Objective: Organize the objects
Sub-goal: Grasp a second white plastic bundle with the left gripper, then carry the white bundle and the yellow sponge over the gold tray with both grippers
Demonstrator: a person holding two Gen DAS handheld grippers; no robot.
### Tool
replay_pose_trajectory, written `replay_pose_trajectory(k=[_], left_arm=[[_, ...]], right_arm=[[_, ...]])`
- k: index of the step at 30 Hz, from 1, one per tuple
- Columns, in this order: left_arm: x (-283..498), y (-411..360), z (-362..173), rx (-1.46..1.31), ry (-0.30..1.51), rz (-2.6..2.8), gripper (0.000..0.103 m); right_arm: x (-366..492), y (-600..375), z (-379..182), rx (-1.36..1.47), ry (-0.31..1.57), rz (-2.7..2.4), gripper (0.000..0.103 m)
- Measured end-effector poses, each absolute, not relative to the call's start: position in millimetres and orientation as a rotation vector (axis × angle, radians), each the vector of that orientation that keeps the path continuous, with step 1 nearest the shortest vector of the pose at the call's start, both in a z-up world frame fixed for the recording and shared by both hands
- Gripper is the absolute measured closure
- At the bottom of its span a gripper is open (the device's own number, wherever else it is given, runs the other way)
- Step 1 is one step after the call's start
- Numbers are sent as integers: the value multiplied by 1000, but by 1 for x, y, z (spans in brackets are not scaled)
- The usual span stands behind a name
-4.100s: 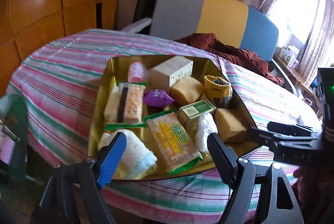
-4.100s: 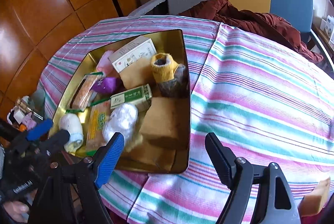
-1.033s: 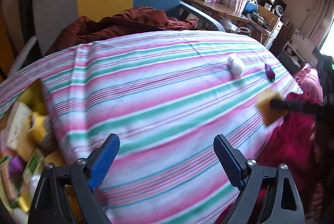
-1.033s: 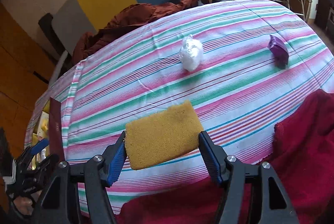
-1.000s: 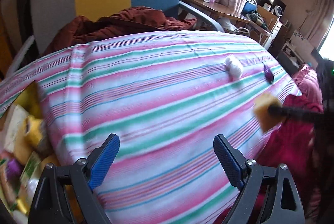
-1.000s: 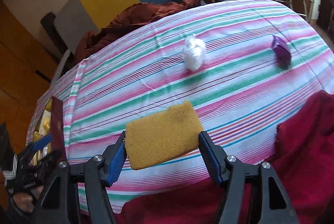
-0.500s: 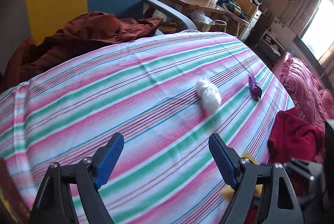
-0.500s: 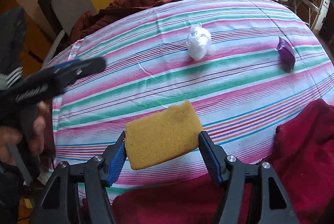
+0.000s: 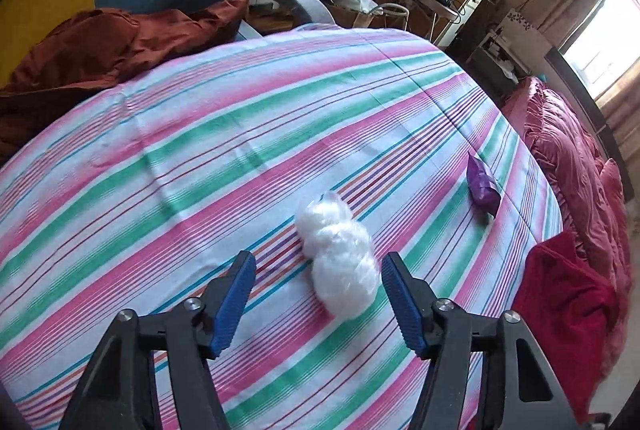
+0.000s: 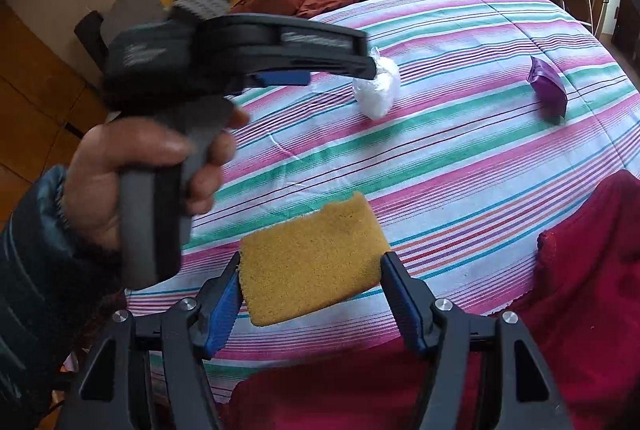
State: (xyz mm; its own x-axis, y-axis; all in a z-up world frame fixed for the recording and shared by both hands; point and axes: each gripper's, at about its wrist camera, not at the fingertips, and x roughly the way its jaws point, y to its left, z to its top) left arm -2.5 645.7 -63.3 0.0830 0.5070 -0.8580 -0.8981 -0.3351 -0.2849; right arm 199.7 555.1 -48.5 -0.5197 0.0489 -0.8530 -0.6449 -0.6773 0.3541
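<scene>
the counter (image 9: 200,133) wore a striped pink, green and white cloth. near its middle lay the white bundle (image 9: 340,258), which served as the landmark. the left gripper (image 9: 318,304) hung just on the near side of the bundle, its jaws closing, with the bundle's near end between the blue pads (image 9: 234,300) but not pressed by them. the purple packet (image 9: 482,185) lay to the right of the bundle, close to the counter's edge. nearer the camera than the bundle, the right gripper (image 10: 312,288) pinched the yellow sponge (image 10: 312,264) by its two sides, above the cloth. a hand (image 10: 132,169) in a dark sleeve gripped the left gripper's handle, left of the bundle.
</scene>
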Motion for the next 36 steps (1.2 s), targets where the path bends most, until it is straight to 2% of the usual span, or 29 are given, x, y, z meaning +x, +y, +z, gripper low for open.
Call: replay_pose_trajectory(k=[2,4,5,6,11,17,21,27,36], left_arm=[[2,658,-70,-1194,487,1525,40],[3,667,-84,-1231,534,1521,62],[1,667,-90,-1258,534,1519,69],[-2,662,-90,-1248,493,1520,69],[-1,620,-87,-1160,564,1588,70],[-16,531,-85,-1173,559,1739,69],[-5,471,-80,-1117,632,1907,69],[19,403,-84,-1081,592,2057,69],[36,367,-89,-1053,523,2087,69]], right_arm=[[200,555,-48,-1215,939,2225,36],[200,555,-48,-1217,937,2225,36],[199,554,-48,-1224,935,2227,36],[199,553,-47,-1227,934,2227,36],[198,551,-46,-1234,926,2239,36],[195,548,-44,-1247,890,2244,36],[195,547,-42,-1261,853,2246,36],[193,543,-41,-1273,810,2250,36],[190,533,-35,-1279,737,2323,36]])
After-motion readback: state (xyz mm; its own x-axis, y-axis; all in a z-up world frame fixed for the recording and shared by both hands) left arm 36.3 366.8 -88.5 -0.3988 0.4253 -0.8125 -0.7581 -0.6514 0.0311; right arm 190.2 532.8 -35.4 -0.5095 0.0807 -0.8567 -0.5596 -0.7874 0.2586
